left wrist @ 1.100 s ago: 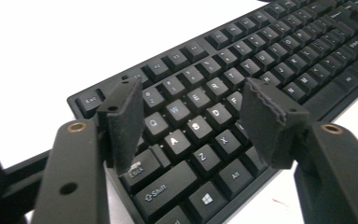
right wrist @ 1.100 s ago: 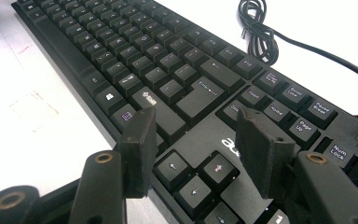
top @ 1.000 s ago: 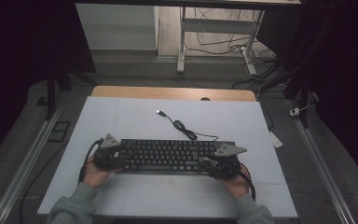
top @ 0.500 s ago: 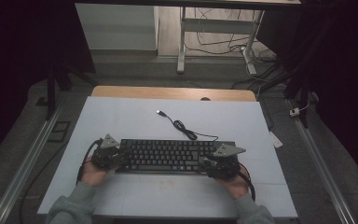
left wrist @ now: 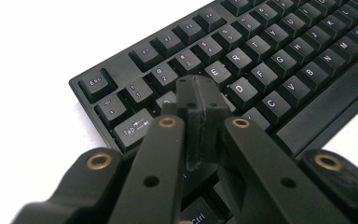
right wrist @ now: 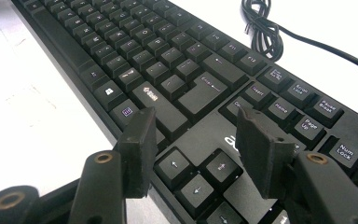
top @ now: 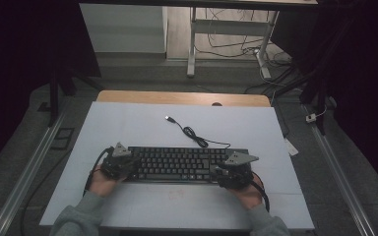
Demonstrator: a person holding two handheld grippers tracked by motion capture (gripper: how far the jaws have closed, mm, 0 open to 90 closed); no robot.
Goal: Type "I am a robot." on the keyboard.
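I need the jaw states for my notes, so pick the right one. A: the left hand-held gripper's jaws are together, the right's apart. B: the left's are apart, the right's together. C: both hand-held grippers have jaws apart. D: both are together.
A: in the left gripper view the left hand-held gripper has its pads pressed together over the keyboard, while the right hand-held gripper shows a wide gap above the arrow keys.

Left gripper [left wrist: 196,93] jaws just closed together, empty; right gripper [right wrist: 193,140] jaws apart.
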